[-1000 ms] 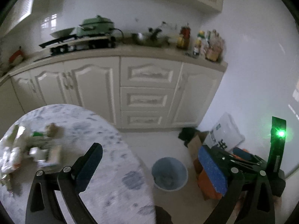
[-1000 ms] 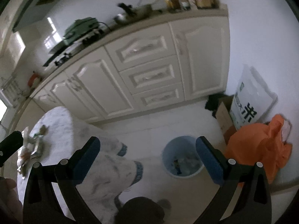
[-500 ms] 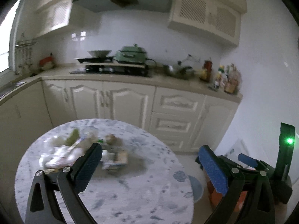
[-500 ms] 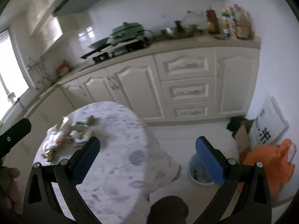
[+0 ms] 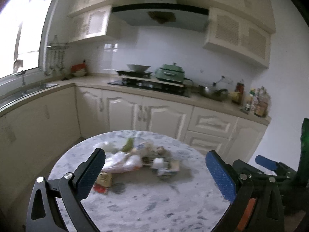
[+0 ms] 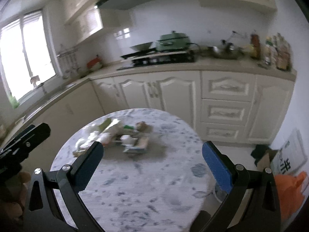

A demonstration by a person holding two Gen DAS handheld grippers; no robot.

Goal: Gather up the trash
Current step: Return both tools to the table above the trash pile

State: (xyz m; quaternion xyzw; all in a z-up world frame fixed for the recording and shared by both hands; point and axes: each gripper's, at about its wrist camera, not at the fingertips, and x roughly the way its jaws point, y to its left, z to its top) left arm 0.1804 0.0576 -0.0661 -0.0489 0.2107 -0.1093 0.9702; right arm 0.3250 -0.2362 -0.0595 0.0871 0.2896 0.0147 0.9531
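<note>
Left gripper (image 5: 154, 171): the jaws stand wide apart and hold nothing. It hovers above the near part of the table, with the trash seen between and beyond its two blue pads.
Right gripper (image 6: 152, 159): the jaws are also wide apart, with nothing between them. It hangs over the near half of the table. In the left wrist view it shows at the right edge, just beside the left gripper.
Table (image 5: 154, 208): round, with a white and grey marbled top. It stands in front of the cabinets.
Trash (image 5: 133, 160): a loose heap of wrappers, white bags and small packets on the far-left part of the table top. The picture is blurred, so the single pieces cannot be told well. In the right wrist view the heap (image 6: 119, 137) lies beyond the left finger of the right gripper, apart from it.
Bin (image 6: 219, 192): only a small part shows, on the floor just past the right edge of the table, mostly hidden behind the right finger.
Orange bag (image 6: 287, 189): on the floor at the right, near the wall.
Cabinets (image 5: 154, 114): cream doors and drawers under a counter.
Stove (image 5: 148, 83): on the counter, with a green pot (image 5: 170, 73) on it.
</note>
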